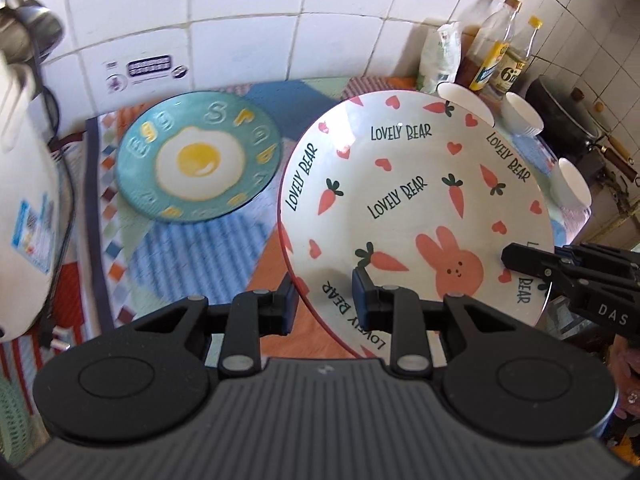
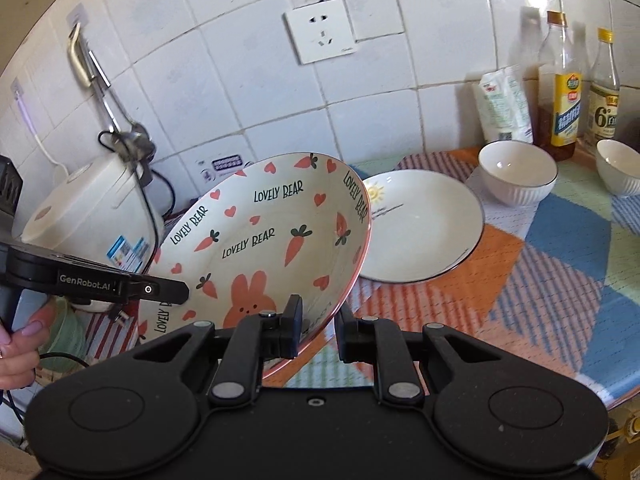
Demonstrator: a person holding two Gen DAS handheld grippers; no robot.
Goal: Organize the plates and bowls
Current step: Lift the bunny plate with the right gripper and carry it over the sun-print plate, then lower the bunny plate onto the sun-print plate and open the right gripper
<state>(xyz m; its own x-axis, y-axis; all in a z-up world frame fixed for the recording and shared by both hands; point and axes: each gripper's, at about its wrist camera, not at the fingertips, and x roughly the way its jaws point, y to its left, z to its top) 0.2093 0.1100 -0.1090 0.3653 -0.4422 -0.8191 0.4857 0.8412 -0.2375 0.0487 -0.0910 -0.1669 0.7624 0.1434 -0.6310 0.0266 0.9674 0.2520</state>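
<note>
**Tongs: both pairs clamped on the carrot plate rim**

Left tongs (image 1: 324, 300) pinch the near rim of the carrot plate (image 1: 416, 208), one pad under the rim and one on the inner face. Right tongs (image 2: 318, 330) grip the same plate (image 2: 264, 240) at its near edge, jaws narrow with the rim between them. Plate is off the desk (image 2: 520, 280) and tilted, its printed face with rabbit, carrots and hearts turned toward the cameras.

From the left wrist view, the right tongs (image 1: 520, 260) reach onto the plate's right edge. From the right wrist view, the left tongs (image 2: 176, 292) come in from the left, with a hand (image 2: 20, 344) on the handle.

Egg plate (image 1: 198, 156) lies flat on the patterned cloth (image 1: 192, 256), left of the held plate. White plate (image 2: 424, 224) lies flat behind the held plate's right side. Two white bowls (image 2: 516, 172) (image 2: 618, 166) stand upright beyond it, near the bottles (image 2: 562, 88) at the tiled wall. Rice cooker (image 2: 92, 208) stands at the left.
</note>
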